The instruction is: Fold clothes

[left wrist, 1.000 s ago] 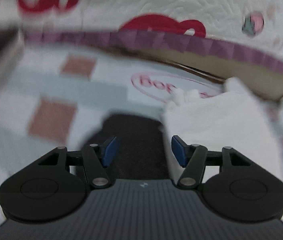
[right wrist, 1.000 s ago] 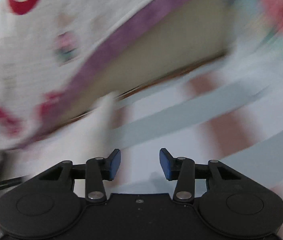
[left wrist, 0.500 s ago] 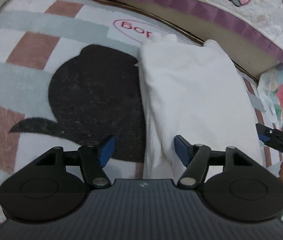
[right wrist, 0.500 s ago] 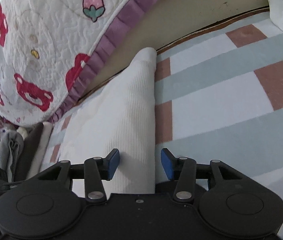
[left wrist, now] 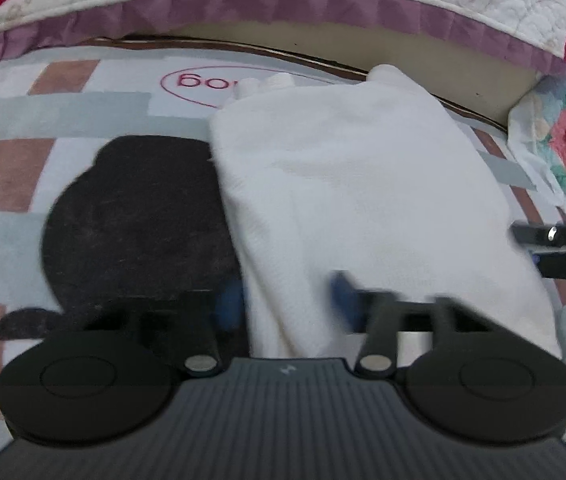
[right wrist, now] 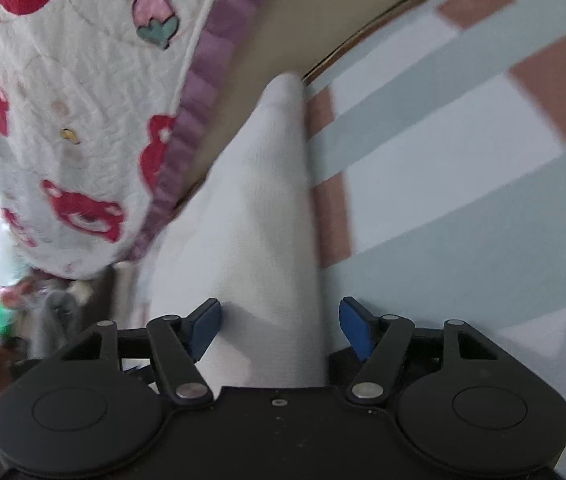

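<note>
White garment between right hand-held gripper fingers.

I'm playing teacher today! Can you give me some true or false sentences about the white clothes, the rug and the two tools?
1. The white garment lies on a checked rug. True.
2. The left tool is shut tight on nothing. False: it is open, its fingers either side of the garment's near edge.
3. A black shape on the rug sits to the left of the garment. True.
4. The right tool is lifting the garment high in the air. False: it is open and the garment lies flat.
5. The quilt has blue stars. False: red bears and a purple border.
</note>
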Available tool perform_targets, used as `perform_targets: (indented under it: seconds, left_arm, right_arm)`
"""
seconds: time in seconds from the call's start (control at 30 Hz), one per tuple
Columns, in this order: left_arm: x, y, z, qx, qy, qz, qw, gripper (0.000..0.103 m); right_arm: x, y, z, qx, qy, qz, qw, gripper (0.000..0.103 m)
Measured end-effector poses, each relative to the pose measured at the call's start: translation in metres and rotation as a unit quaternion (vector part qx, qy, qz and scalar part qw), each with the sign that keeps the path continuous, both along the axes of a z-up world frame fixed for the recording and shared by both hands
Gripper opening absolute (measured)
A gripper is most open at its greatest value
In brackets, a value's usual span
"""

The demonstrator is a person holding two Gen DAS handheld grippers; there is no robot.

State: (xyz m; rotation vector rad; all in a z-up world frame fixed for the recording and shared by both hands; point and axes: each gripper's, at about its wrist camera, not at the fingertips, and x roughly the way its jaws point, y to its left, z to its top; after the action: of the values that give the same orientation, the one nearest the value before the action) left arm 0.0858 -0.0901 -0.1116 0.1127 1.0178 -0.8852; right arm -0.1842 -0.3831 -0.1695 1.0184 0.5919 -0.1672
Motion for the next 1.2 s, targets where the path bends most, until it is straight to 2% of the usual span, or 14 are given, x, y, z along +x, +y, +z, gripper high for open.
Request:
perform_targets:
  seconds: [0.07, 0.13, 0.2, 0.3, 0.4, 0.57, 0.7, 0.73, 0.8, 0.93, 1.03, 1.07, 1.13, 1.2]
  left_arm:
    - [-0.005, -0.006, 0.004, 0.01, -0.022, 0.0, 0.9997, 0.027]
    - [-0.014, -0.013, 0.009, 0.02, -0.053, -0.009, 0.9983, 0.022]
    - [-0.023, -0.019, 0.015, 0.031, -0.083, -0.019, 0.9959, 0.018]
    - [-0.034, -0.021, 0.028, 0.017, -0.105, -0.046, 0.9933, 0.018]
    - [-0.039, -0.024, 0.034, 0.001, -0.104, -0.067, 0.9923, 0.018]
    - [-0.024, -0.02, 0.021, -0.012, -0.049, -0.041, 0.9979, 0.02]
    - [-0.006, -0.009, 0.005, -0.023, 0.0, -0.022, 0.9995, 0.023]
    - [-0.001, -0.007, 0.0, -0.027, 0.018, -0.02, 0.9993, 0.025]
    - [0.01, -0.006, -0.01, -0.038, 0.066, -0.013, 0.9971, 0.04]
    - [0.034, -0.013, -0.015, -0.047, 0.126, 0.012, 0.9908, 0.042]
    - [0.042, -0.024, -0.015, -0.041, 0.129, 0.001, 0.9908, 0.044]
    - [0.041, -0.026, -0.015, -0.037, 0.123, -0.006, 0.9918, 0.041]
    - [0.04, -0.03, -0.014, -0.028, 0.11, -0.018, 0.9934, 0.023]
    - [0.038, -0.029, -0.013, -0.023, 0.095, -0.024, 0.9949, 0.022]
  right_arm:
    - [0.011, 0.013, 0.009, -0.043, 0.005, 0.023, 0.999, 0.075]
    - [0.022, 0.028, 0.024, -0.105, 0.017, 0.045, 0.993, 0.073]
    - [0.033, 0.044, 0.038, -0.168, 0.028, 0.067, 0.983, 0.04]
    - [0.044, 0.072, 0.068, -0.261, 0.043, 0.095, 0.96, 0.035]
    - [0.056, 0.103, 0.089, -0.357, 0.081, 0.12, 0.923, 0.034]
    - [0.064, 0.102, 0.081, -0.361, 0.12, 0.116, 0.918, 0.034]
    - [0.056, 0.087, 0.077, -0.313, 0.118, 0.103, 0.937, 0.035]
    - [0.055, 0.085, 0.076, -0.308, 0.116, 0.103, 0.939, 0.035]
    - [0.054, 0.085, 0.075, -0.305, 0.117, 0.105, 0.939, 0.037]
    - [0.061, 0.079, 0.075, -0.299, 0.122, 0.109, 0.94, 0.04]
    - [0.072, 0.06, 0.071, -0.265, 0.126, 0.124, 0.948, 0.05]
    - [0.073, 0.055, 0.07, -0.253, 0.125, 0.123, 0.951, 0.055]
    - [0.073, 0.057, 0.073, -0.256, 0.114, 0.12, 0.952, 0.063]
    - [0.072, 0.06, 0.076, -0.259, 0.104, 0.118, 0.953, 0.067]
